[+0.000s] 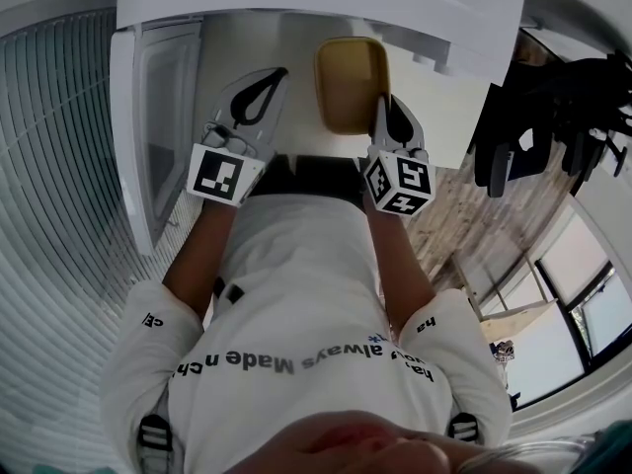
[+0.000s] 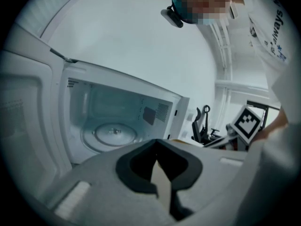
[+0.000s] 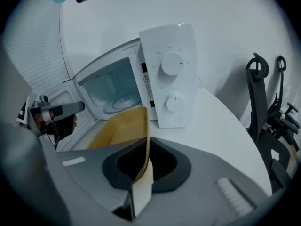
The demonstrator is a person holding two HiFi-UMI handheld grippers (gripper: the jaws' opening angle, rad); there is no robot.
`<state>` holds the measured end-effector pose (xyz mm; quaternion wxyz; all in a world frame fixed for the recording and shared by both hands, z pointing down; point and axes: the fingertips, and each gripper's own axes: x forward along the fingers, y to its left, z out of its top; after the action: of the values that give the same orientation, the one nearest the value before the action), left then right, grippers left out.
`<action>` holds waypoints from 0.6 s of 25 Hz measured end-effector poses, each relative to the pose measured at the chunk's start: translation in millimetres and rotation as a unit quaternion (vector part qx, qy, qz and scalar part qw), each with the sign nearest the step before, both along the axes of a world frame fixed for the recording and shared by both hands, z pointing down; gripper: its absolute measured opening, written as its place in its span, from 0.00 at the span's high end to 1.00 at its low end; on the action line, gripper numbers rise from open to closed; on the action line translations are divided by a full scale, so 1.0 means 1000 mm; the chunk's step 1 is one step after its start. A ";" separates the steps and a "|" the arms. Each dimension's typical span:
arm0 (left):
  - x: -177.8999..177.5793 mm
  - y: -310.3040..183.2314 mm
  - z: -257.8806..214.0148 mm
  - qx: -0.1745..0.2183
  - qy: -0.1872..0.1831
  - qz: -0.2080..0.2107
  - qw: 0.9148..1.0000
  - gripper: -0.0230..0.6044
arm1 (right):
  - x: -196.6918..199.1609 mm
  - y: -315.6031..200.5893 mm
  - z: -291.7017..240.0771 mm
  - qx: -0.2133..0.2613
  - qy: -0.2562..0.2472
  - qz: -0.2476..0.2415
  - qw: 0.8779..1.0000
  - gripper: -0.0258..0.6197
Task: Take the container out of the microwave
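A shallow yellow container (image 1: pixel 348 79) hangs in front of the open microwave (image 1: pixel 326 3), outside its cavity. My right gripper (image 1: pixel 385 112) is shut on the container's right wall; in the right gripper view that wall (image 3: pixel 123 128) runs straight down between the jaws of the right gripper (image 3: pixel 143 166). My left gripper (image 1: pixel 269 82) is beside the container on its left, apart from it, its jaws together on nothing. In the left gripper view the left gripper (image 2: pixel 159 166) points at the microwave cavity, where only the glass turntable (image 2: pixel 112 133) lies.
The microwave door (image 1: pixel 158 117) stands swung open at the left. Its control panel with two knobs (image 3: pixel 170 74) is on the right, on a white table (image 3: pixel 221 126). A black chair (image 3: pixel 265 107) stands past the table's right edge.
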<state>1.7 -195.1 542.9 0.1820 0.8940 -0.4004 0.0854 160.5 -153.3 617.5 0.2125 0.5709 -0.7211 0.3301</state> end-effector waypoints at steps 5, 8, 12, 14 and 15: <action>-0.003 0.004 0.007 -0.002 -0.002 -0.007 1.000 0.96 | 0.013 0.005 0.014 -0.005 0.004 0.020 1.000 0.94; -0.007 0.005 0.011 -0.004 -0.004 -0.015 1.000 0.96 | 0.018 0.009 0.020 -0.008 0.008 0.029 1.000 0.94; -0.012 0.008 0.017 -0.008 -0.006 -0.021 1.000 0.96 | 0.023 0.012 0.028 -0.010 0.009 0.042 0.999 0.94; -0.015 0.009 0.019 -0.009 -0.007 -0.024 1.000 0.96 | 0.026 0.013 0.031 -0.010 0.008 0.049 0.999 0.94; -0.016 0.010 0.020 -0.010 -0.008 -0.026 1.000 0.96 | 0.028 0.013 0.033 -0.010 0.009 0.052 0.999 0.94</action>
<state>-14.7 -185.6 563.2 0.1896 0.8808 -0.4242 0.0914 188.2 -140.2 650.4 0.2069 0.6085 -0.6851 0.3429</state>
